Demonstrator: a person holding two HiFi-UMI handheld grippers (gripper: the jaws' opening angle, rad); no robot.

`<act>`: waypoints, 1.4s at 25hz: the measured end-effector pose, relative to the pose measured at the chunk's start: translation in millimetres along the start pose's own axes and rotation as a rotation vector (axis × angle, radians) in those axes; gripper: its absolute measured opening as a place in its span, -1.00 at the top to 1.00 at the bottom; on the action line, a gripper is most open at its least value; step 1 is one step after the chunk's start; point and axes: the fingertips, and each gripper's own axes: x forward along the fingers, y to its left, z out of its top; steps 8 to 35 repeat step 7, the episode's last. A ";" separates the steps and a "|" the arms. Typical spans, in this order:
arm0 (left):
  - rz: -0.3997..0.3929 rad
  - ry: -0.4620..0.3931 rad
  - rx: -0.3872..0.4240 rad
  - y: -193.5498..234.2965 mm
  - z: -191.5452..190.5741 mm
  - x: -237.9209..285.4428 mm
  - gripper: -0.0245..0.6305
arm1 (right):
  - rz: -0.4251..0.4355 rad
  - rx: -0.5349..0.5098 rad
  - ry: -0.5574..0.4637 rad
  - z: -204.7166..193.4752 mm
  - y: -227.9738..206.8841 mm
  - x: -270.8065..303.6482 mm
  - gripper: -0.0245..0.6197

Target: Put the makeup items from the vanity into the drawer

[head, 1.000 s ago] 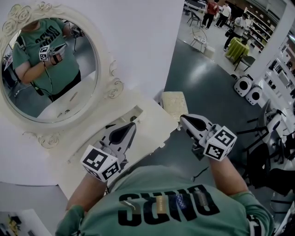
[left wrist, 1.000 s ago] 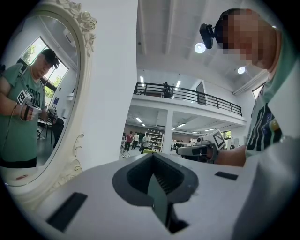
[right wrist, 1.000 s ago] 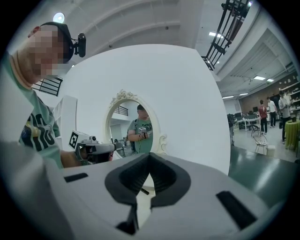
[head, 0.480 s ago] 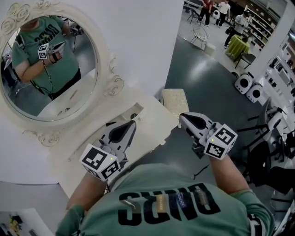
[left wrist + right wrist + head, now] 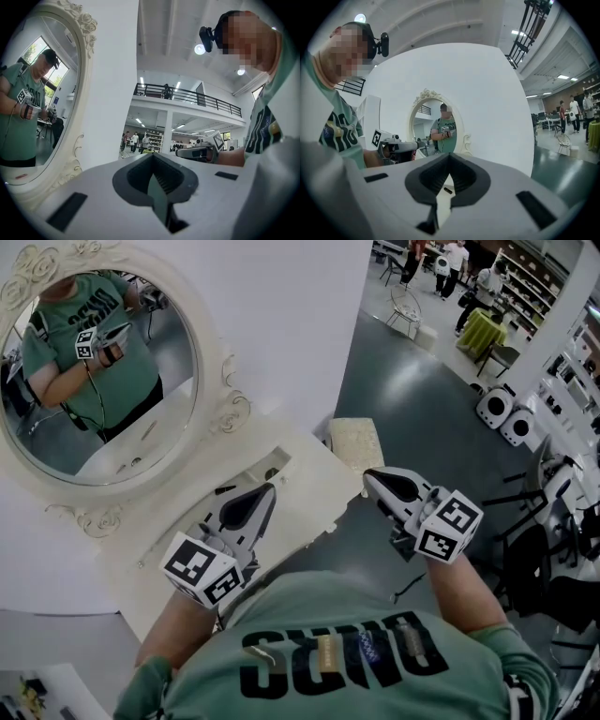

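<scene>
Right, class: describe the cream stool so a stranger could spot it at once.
Start at the big oval mirror in its ornate cream frame, then drop to the white vanity top below it. Just past the vanity's right-hand end, on the dark grey floor, stands the stool: the only textured, flat-topped cream block there.

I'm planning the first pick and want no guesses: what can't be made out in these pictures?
Makeup items: head view, only small dark specks on the vanity, too small to identify.
Drawer: not recognisable in any view; in the head view the left claw and the person's shirt cover much of the vanity's front.
Right gripper view: one dark item on the vanity, too small to name.
</scene>
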 end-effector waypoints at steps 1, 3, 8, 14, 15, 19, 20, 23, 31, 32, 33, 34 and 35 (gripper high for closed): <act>0.000 0.000 -0.001 -0.1 -0.1 -0.1 0.90 | 0.001 -0.001 0.000 0.1 0.5 0.1 0.90; -0.001 0.001 -0.003 -0.8 -0.4 -0.6 0.90 | 0.003 -0.003 0.000 0.1 1.9 0.0 0.90; -0.003 0.002 -0.004 -2.1 -1.0 -2.1 0.90 | 0.005 -0.005 0.001 -1.0 4.2 -0.4 0.90; -0.003 0.002 -0.004 -2.1 -1.0 -2.1 0.90 | 0.005 -0.005 0.001 -1.0 4.2 -0.4 0.90; -0.003 0.002 -0.004 -2.1 -1.0 -2.1 0.90 | 0.005 -0.005 0.001 -1.0 4.2 -0.4 0.90; -0.003 0.002 -0.004 -2.1 -1.0 -2.1 0.90 | 0.005 -0.005 0.001 -1.0 4.2 -0.4 0.90; -0.003 0.002 -0.004 -2.1 -1.0 -2.1 0.90 | 0.005 -0.005 0.001 -1.0 4.2 -0.4 0.90; -0.003 0.002 -0.004 -2.1 -1.0 -2.1 0.90 | 0.005 -0.005 0.001 -1.0 4.2 -0.4 0.90; -0.003 0.002 -0.004 -2.1 -1.0 -2.1 0.90 | 0.005 -0.005 0.001 -1.0 4.2 -0.4 0.90; -0.003 0.002 -0.004 -2.1 -1.0 -2.1 0.90 | 0.005 -0.005 0.001 -1.0 4.2 -0.4 0.90; -0.003 0.002 -0.004 -2.1 -1.0 -2.1 0.90 | 0.005 -0.005 0.001 -1.0 4.2 -0.4 0.90; -0.003 0.002 -0.004 -2.1 -1.0 -2.1 0.90 | 0.005 -0.005 0.001 -1.0 4.2 -0.4 0.90; -0.003 0.002 -0.004 -2.1 -1.0 -2.1 0.90 | 0.005 -0.005 0.001 -1.0 4.2 -0.4 0.90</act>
